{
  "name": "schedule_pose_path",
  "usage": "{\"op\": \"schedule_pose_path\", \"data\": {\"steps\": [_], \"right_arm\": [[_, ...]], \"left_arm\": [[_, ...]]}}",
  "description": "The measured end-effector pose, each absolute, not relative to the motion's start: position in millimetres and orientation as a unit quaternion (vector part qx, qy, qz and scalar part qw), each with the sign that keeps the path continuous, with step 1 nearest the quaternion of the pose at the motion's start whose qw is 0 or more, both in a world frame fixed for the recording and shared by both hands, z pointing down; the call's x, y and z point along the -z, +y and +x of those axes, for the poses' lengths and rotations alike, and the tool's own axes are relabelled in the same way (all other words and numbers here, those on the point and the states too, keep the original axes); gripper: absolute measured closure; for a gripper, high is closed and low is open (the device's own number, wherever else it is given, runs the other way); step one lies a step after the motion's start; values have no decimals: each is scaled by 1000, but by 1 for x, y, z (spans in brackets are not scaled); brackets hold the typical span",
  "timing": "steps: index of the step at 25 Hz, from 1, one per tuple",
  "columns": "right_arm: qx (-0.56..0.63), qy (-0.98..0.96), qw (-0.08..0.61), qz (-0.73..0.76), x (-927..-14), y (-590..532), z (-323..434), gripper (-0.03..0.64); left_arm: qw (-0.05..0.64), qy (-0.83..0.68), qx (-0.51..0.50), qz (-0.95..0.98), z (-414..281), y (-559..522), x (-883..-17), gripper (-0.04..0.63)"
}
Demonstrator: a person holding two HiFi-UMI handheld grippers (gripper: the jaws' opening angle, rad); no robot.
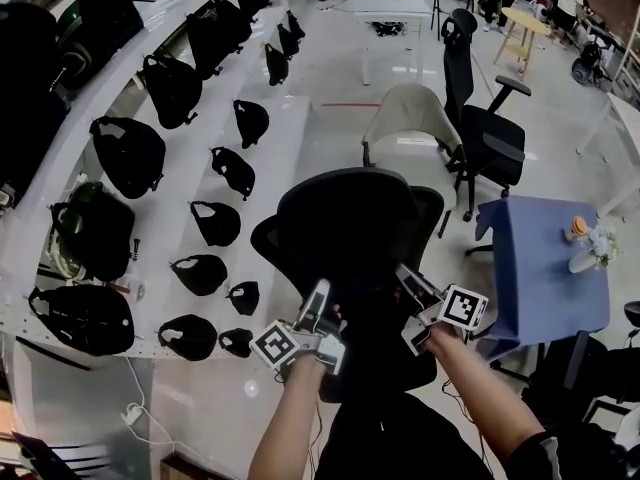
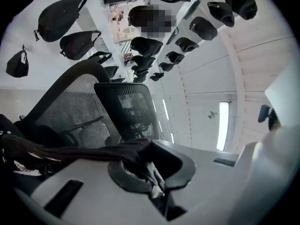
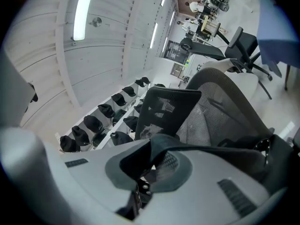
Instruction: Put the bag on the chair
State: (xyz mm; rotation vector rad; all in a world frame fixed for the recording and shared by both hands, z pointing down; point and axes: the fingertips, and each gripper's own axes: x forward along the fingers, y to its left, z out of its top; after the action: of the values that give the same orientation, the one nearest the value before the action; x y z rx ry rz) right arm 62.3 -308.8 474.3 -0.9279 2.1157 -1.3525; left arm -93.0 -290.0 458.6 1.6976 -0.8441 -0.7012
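L claw (image 1: 322, 310) & R claw (image 1: 414, 303) are both clenched on dark fabric of the bag (image 3: 213, 146), one at each end, w/ the bag slung betw them. Its long axis runs L–R across the chair (image 1: 345, 213), on the near side of the mesh back, over the seat area. Black on black, so can't tell if it touches the seat. Both claws are abt equally near the chair. Next move, prob: straight down, then let go. Nothing seen betw bag & seat; chair arms could snag a strap.

R of chair: blue-covered surface (image 1: 545, 268) w/ small items. L of chair: white shelves (image 1: 288, 133) of black bags. Beyond chair: pale chair (image 1: 410, 113), black armchair (image 1: 485, 138), and far off a white table (image 1: 390, 3).
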Motion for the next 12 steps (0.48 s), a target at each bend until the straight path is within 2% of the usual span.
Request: {"op": "schedule_pose_path", "data": {"steps": [12], "right_arm": [[518, 747, 222, -354, -520, -338, 66, 607]], "left_arm": [[543, -351, 270, 713, -88, -326, -489, 578]]}}
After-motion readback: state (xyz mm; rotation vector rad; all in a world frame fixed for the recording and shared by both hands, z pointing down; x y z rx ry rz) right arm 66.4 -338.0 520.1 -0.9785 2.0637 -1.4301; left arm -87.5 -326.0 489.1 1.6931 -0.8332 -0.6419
